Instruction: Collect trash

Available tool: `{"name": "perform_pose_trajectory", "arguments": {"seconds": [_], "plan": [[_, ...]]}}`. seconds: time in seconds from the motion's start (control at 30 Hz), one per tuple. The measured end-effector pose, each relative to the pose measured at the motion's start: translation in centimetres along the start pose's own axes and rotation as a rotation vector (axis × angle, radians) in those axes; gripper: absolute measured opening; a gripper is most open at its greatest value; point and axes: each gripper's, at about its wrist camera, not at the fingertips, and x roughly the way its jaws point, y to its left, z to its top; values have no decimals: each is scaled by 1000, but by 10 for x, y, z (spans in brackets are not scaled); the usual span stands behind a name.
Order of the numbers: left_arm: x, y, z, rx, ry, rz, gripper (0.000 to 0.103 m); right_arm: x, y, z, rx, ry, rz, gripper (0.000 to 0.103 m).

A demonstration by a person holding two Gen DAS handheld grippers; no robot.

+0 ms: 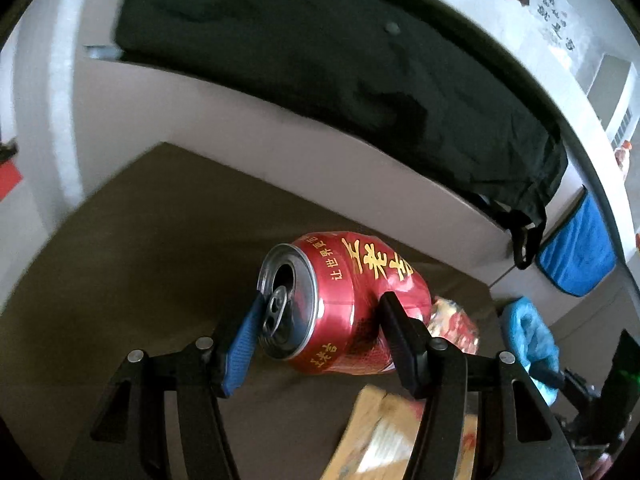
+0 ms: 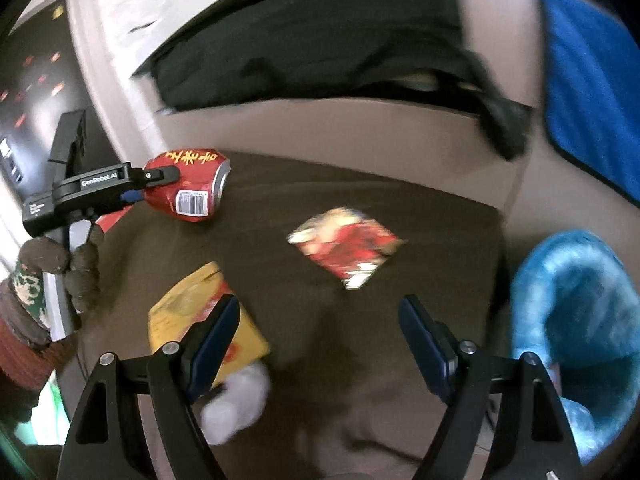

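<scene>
Red and dented, the drink can [image 1: 352, 300] sat clamped sideways between your left gripper [image 1: 320, 320] jaws at lower centre of the left wrist view, lifted off the brown tabletop [image 1: 140, 260]. Your right gripper [image 2: 320, 336] jaws stood wide apart with nothing between them. Beyond them lay a red wrapper [image 2: 346, 244] mid-frame, a yellow packet [image 2: 188, 312] and white wad [image 2: 236, 404] lower left, and a blue bag [image 2: 580, 320] at right.

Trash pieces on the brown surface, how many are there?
4: a can in the left gripper, a red wrapper mid-surface, a yellow packet and white wad nearer. More may be hidden.
</scene>
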Motion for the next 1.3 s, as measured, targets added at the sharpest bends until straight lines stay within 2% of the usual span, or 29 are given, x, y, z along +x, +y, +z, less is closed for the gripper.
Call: {"name": "perform_pose_trajectory", "arguments": {"seconds": [0.13, 0.33, 0.47, 0.63, 0.73, 0.87, 1.03, 1.23, 1.3], "plan": [[-37, 19, -18, 7, -29, 35, 60, 9, 36, -2, -76, 31, 71, 79], [-63, 37, -38, -37, -50, 39, 60, 40, 78, 1, -256, 132, 174, 79], [-81, 49, -53, -58, -73, 30, 59, 70, 76, 11, -222, 233, 250, 79], [-102, 56, -62, -78, -106, 39, 59, 85, 75, 9, -147, 290, 267, 79], [-109, 59, -63, -82, -123, 46, 59, 83, 93, 0, -174, 308, 296, 79], [-120, 60, -69, -83, -143, 51, 59, 87, 126, -14, -262, 344, 279, 80], [-136, 64, -80, -58, -178, 127, 58, 86, 164, -23, -326, 351, 257, 81], [-150, 78, -95, -71, -200, 140, 58, 89, 197, -31, -395, 312, 116, 86], [-148, 86, -100, -101, -186, 118, 58, 91, 202, -36, -392, 297, 92, 95]]}}
